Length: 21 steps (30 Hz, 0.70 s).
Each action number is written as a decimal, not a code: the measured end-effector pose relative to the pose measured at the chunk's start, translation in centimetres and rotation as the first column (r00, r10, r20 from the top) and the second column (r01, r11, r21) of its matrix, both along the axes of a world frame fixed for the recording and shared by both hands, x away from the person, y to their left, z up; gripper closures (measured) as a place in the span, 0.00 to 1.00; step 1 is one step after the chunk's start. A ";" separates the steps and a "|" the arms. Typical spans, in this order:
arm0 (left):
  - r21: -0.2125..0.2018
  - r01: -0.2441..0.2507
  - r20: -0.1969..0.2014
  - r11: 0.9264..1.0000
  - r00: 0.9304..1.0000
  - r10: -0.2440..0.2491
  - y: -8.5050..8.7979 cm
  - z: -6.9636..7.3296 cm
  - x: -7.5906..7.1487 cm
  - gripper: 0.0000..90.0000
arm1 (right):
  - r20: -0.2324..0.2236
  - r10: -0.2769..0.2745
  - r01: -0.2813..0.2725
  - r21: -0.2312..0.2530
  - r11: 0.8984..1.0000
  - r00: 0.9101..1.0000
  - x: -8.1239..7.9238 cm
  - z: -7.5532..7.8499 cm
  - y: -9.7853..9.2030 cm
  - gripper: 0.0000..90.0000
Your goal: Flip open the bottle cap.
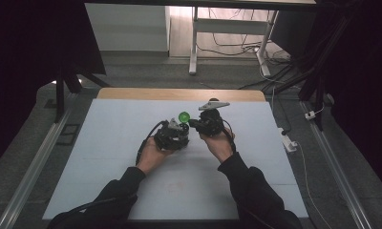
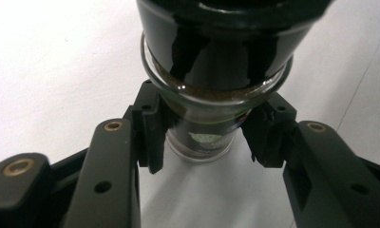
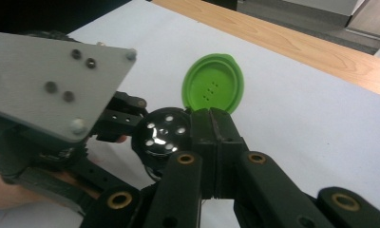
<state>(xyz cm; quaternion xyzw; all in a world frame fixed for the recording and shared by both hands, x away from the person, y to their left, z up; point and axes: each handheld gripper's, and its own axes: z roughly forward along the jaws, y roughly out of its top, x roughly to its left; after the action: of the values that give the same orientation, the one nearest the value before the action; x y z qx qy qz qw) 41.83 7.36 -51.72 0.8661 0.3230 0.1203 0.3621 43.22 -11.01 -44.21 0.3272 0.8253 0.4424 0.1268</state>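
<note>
A small glass spice jar (image 2: 204, 142) with brown powder inside sits between the pads (image 2: 152, 128) of my left gripper (image 2: 209, 133), which is shut on its body. Its black shaker top (image 3: 163, 133) has several holes. The green flip lid (image 3: 213, 88) stands open above that top and shows as a green dot, the green flip lid (image 1: 184, 117), in the high view. My right gripper (image 3: 212, 124) has its jaws pressed together, tips at the lid's lower edge beside the shaker top; whether they pinch the lid is unclear. Both the left gripper (image 1: 178, 129) and the right gripper (image 1: 195, 124) meet mid-table.
The white table top (image 1: 132, 181) has a wooden strip (image 1: 179, 94) along its far edge. The left gripper's grey plate (image 3: 50, 85) fills the upper left of the right gripper view. Table legs and cables (image 1: 237, 47) lie on the floor beyond.
</note>
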 end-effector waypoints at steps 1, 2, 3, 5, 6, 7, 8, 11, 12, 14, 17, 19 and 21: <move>0.002 0.002 0.000 1.000 1.000 -0.002 0.0 0.0 0.0 0.59 | 0.002 0.000 0.000 -0.002 1.000 1.000 -0.1 0.0 0.0 0.95; 0.007 0.005 -0.002 1.000 1.000 -0.005 0.0 0.1 0.1 0.58 | 0.002 0.004 -0.004 -0.003 1.000 1.000 -0.2 0.1 0.1 0.94; 0.010 0.008 -0.005 1.000 1.000 -0.008 0.0 0.1 0.1 0.58 | 0.003 0.006 -0.006 -0.005 1.000 1.000 -0.3 0.1 0.1 0.93; 0.007 0.010 0.000 1.000 1.000 -0.010 0.0 0.3 0.0 0.55 | 0.000 0.008 -0.008 -0.008 1.000 1.000 -0.4 0.1 0.1 0.90; 0.006 0.012 0.003 1.000 1.000 -0.012 0.0 0.4 -0.1 0.54 | -0.001 0.010 -0.010 -0.010 1.000 1.000 -0.5 0.2 0.1 0.88; 0.004 0.012 0.003 1.000 1.000 -0.012 0.0 0.5 -0.1 0.53 | -0.002 0.010 -0.010 -0.012 1.000 1.000 -0.6 0.2 0.1 0.87; 0.003 0.011 0.006 1.000 1.000 -0.011 0.1 0.6 -0.2 0.52 | 0.000 0.011 -0.011 -0.011 1.000 1.000 -0.7 0.2 0.1 0.86; -0.001 0.010 0.008 1.000 1.000 -0.010 0.2 0.9 -0.3 0.49 | -0.001 0.014 -0.014 -0.014 1.000 1.000 -1.0 0.4 0.0 0.81; -0.003 0.010 0.006 1.000 1.000 -0.010 0.3 1.0 -0.4 0.48 | -0.002 0.017 -0.017 -0.016 1.000 1.000 -1.1 0.4 0.0 0.79; -0.005 0.012 0.002 1.000 1.000 -0.012 0.5 1.2 -0.5 0.45 | -0.005 0.022 -0.022 -0.020 1.000 1.000 -1.4 0.4 0.0 0.77; -0.014 0.008 -0.015 1.000 1.000 -0.008 0.8 1.4 -0.6 0.43 | -0.009 0.026 -0.026 -0.023 0.999 1.000 -1.7 0.4 0.0 0.72; -0.026 0.005 -0.033 1.000 0.999 -0.006 1.1 1.6 -0.7 0.41 | -0.016 0.030 -0.031 -0.022 0.999 0.999 -1.9 0.3 0.0 0.68; -0.036 0.002 -0.046 0.999 0.999 -0.004 1.4 1.8 -0.9 0.39 | -0.020 0.036 -0.036 -0.025 0.999 0.999 -2.1 0.2 0.0 0.65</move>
<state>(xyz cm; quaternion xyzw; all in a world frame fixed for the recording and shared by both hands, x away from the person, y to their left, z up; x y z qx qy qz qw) 40.97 8.79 -49.93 0.8624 0.3323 0.0937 0.3703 41.13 -11.03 -44.02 0.3151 0.8379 0.4307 0.1148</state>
